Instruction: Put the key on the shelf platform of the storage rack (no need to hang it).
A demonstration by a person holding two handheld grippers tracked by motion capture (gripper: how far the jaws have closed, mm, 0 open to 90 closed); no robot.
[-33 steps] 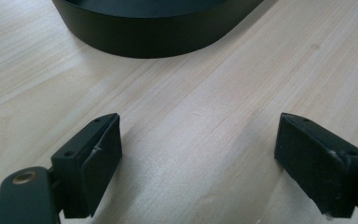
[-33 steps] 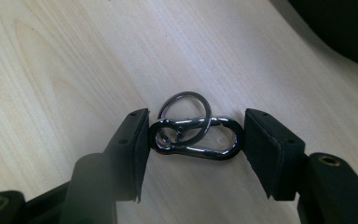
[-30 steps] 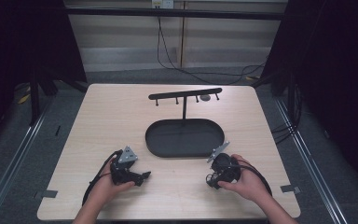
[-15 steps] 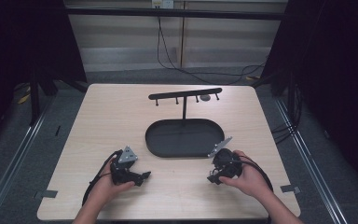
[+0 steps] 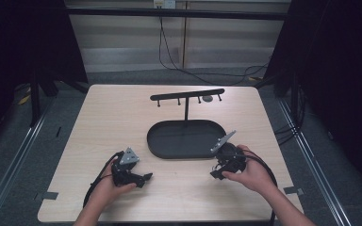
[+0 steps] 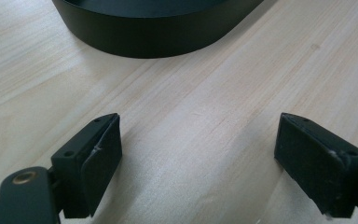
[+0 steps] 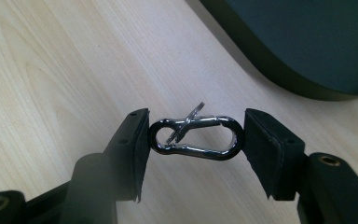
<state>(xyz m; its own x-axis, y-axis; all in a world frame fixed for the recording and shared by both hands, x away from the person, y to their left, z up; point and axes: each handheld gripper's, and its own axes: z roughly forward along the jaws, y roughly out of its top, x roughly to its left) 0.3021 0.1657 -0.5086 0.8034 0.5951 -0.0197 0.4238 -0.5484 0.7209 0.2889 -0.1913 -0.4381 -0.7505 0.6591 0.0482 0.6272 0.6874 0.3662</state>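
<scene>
A black oval tray (image 5: 186, 139) sat in the middle of the wooden table (image 5: 108, 117). A thin black rack with small pegs (image 5: 187, 95) stood at its far side. Grey floor and dark curtains were around the table. The left gripper (image 5: 143, 178) rested on the table near the tray's left end, with its jaws spread wide and nothing between them. The right gripper (image 7: 193, 137) was by the tray's right end, and its jaws pinched a small black clip hook (image 7: 196, 137) end to end, just above the wood.
</scene>
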